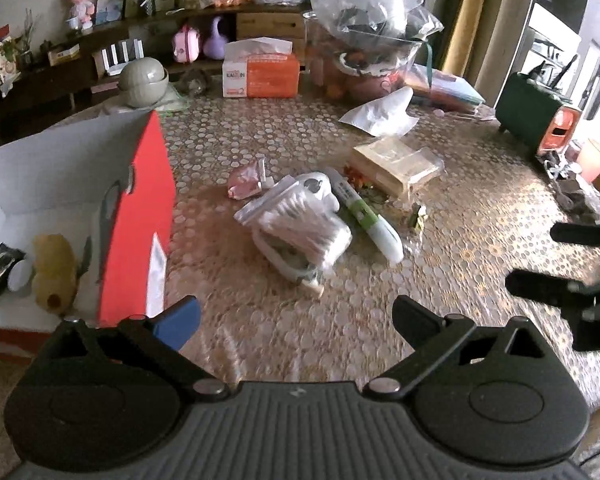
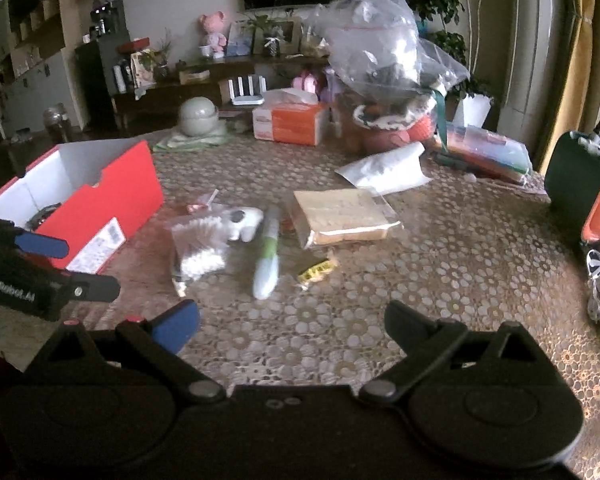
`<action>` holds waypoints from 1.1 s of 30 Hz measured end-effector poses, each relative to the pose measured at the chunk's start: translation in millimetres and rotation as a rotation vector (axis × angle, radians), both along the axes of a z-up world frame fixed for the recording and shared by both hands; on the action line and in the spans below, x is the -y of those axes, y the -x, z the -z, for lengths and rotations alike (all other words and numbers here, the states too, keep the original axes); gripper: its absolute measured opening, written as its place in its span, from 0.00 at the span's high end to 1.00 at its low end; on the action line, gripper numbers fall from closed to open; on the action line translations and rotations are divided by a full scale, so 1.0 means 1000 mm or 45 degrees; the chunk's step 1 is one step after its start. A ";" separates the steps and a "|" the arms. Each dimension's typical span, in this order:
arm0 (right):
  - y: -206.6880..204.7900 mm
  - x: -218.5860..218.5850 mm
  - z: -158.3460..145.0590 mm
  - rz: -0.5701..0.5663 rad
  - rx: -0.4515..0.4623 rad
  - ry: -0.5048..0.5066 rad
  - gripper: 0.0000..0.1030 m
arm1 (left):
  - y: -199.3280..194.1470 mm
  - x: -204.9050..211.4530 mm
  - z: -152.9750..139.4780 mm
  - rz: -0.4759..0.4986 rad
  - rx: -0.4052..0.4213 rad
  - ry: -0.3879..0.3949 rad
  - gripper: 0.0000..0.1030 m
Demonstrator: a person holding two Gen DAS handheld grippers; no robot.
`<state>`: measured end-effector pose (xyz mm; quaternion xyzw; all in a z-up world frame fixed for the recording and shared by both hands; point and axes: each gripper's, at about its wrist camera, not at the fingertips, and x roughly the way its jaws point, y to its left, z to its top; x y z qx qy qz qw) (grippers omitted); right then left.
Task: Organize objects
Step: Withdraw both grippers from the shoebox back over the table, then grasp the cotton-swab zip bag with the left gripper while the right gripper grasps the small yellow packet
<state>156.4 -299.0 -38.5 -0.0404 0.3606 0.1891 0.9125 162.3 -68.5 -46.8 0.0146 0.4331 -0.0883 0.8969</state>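
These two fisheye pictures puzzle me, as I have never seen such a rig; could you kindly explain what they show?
There is no robot here: a person holds a pair of tongs in each hand, each with a camera looking along its fingers. One picture looks out over the left tongs, the other over the right tongs. Both pairs are open and hold nothing. On the patterned table stands a red box with some things already inside. Loose beside it lie a bag of cotton swabs, a white and green tube and a wrapped tan packet. A tissue box stands farther back.
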 end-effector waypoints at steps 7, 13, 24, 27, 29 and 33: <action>-0.022 0.003 0.015 -0.003 -0.019 0.020 0.06 | -0.045 0.009 0.005 -0.110 -0.059 0.034 0.01; -0.051 0.006 0.028 0.087 -0.076 -0.010 0.10 | -0.085 0.009 0.010 -0.229 -0.121 0.073 0.01; -0.098 -0.014 0.050 0.222 -0.183 -0.013 0.26 | -0.131 0.014 0.037 -0.381 -0.267 0.084 0.01; -0.107 -0.018 0.057 0.252 -0.209 -0.011 0.31 | -0.134 0.016 0.041 -0.410 -0.269 0.081 0.01; -0.113 -0.020 0.061 0.269 -0.223 -0.014 0.35 | -0.134 0.018 0.041 -0.428 -0.261 0.076 0.01; -0.121 -0.022 0.069 0.307 -0.257 -0.029 0.42 | -0.130 0.025 0.037 -0.452 -0.212 0.062 0.01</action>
